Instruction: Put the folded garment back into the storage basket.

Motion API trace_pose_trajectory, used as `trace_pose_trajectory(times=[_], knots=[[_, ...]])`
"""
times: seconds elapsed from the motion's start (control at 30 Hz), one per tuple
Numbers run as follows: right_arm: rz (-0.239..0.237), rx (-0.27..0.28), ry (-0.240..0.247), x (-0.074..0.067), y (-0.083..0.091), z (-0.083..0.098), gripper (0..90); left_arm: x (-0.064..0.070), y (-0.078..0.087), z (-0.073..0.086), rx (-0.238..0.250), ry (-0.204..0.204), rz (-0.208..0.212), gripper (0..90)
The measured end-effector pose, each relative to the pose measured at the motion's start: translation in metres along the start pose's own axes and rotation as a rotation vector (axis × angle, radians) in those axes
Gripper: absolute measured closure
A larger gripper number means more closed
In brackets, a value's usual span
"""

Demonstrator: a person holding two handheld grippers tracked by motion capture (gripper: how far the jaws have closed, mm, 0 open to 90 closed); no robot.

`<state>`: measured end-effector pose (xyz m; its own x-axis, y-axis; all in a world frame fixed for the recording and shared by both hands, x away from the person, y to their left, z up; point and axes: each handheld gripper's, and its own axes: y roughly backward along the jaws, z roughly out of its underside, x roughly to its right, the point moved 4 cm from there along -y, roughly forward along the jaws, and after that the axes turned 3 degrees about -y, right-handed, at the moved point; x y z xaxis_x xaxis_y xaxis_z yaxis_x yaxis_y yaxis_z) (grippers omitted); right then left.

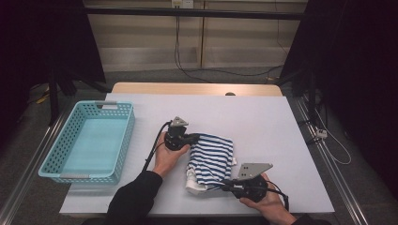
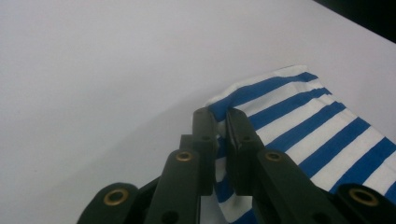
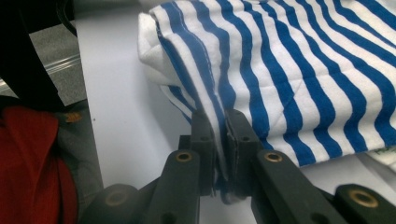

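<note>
A blue-and-white striped cloth (image 1: pixel 211 159) lies folded near the middle of the white table (image 1: pixel 263 122). My left gripper (image 1: pixel 196 138) sits at the cloth's far left corner, its jaws shut on the striped cloth (image 2: pixel 299 121) edge, which is pinched between the pads in the left gripper view. My right gripper (image 1: pixel 224 183) is at the cloth's near edge, shut on a fold of the striped cloth (image 3: pixel 280 70) that rises between its jaws. A hand holds each gripper.
A light blue plastic basket (image 1: pixel 47 164) stands on the table's left side with nothing in it. Bare table surface stretches to the right and behind the cloth. Dark sleeves enter from the bottom edge.
</note>
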<state>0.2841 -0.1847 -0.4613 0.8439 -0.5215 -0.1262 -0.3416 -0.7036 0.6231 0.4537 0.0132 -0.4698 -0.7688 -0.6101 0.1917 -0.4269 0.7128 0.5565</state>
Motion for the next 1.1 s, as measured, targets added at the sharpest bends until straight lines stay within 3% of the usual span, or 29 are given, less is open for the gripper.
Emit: trace_pose_trajectory(times=[0.5, 1.1], knots=[[0.011, 0.075, -0.014, 0.000, 0.006, -0.014, 84.1, -0.003, 0.015, -0.016, 0.100, 0.008, -0.016, 83.6], [0.024, 0.134, -0.006, -0.001, 0.009, -0.031, 84.2, -0.009, 0.032, -0.027, 0.144, 0.011, -0.038, 83.6]])
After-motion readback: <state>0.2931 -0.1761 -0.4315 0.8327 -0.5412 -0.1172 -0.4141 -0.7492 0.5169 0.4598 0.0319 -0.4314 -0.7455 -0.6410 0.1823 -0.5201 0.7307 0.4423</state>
